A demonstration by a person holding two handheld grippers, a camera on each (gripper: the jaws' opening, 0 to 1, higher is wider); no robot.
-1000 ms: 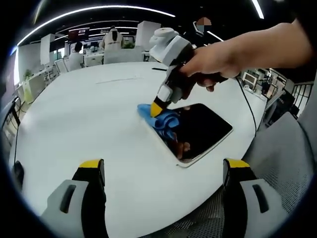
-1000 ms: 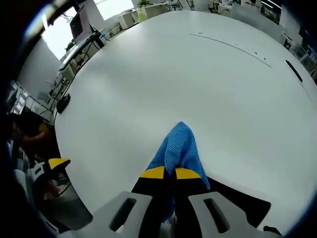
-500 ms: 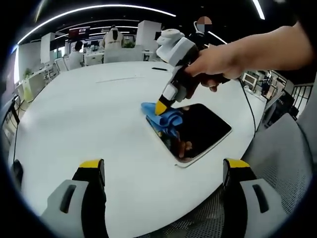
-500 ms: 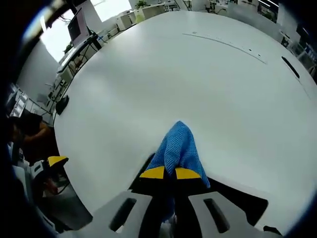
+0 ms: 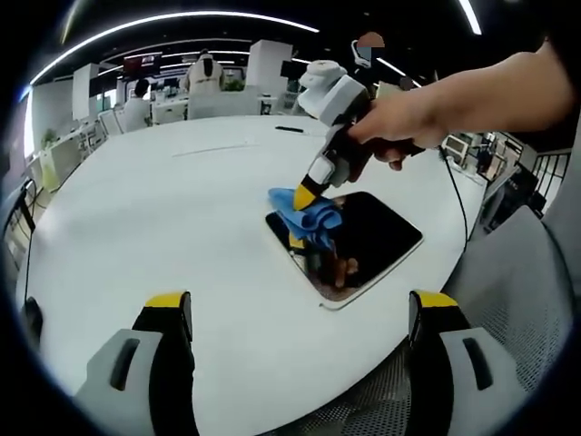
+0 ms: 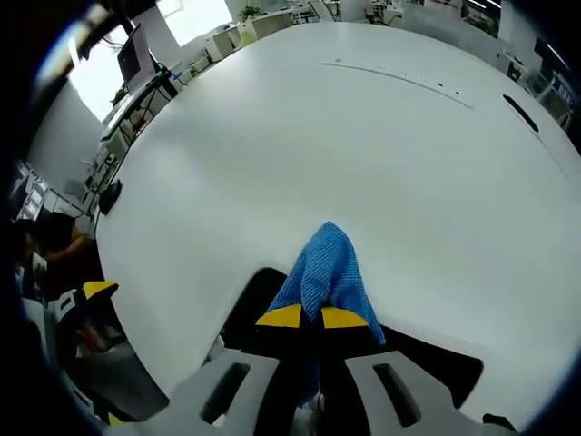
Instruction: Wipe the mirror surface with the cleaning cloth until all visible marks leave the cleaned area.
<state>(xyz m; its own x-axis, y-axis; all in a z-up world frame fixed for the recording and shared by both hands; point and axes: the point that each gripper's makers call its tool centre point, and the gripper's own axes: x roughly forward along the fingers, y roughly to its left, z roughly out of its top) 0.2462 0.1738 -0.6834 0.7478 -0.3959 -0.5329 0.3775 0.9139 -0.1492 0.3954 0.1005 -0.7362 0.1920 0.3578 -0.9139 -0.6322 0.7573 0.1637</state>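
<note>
Right claw (image 6: 303, 318): tips pressed together, pinching the blue cloth (image 5: 310, 216).
Cloth: lying on the dark mirror's (image 5: 368, 234) far corner.
Mirror: flat on the white desk (image 5: 163, 227), near its edge.
Left claw (image 5: 300, 309): spread wide, holding nothing.

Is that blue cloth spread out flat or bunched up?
Bunched up. The blue cloth sits in folds on the mirror, pinched between the shut jaws of the right gripper.

Right gripper (image 6: 311, 317): yellow-tipped jaws closed together, pinching cloth; in left gripper view (image 5: 304, 196) angled tip-down, gripped by bare hand (image 5: 386, 127). Left gripper (image 5: 295, 304): yellow-tipped jaws spread wide apart, holding nothing.
</note>
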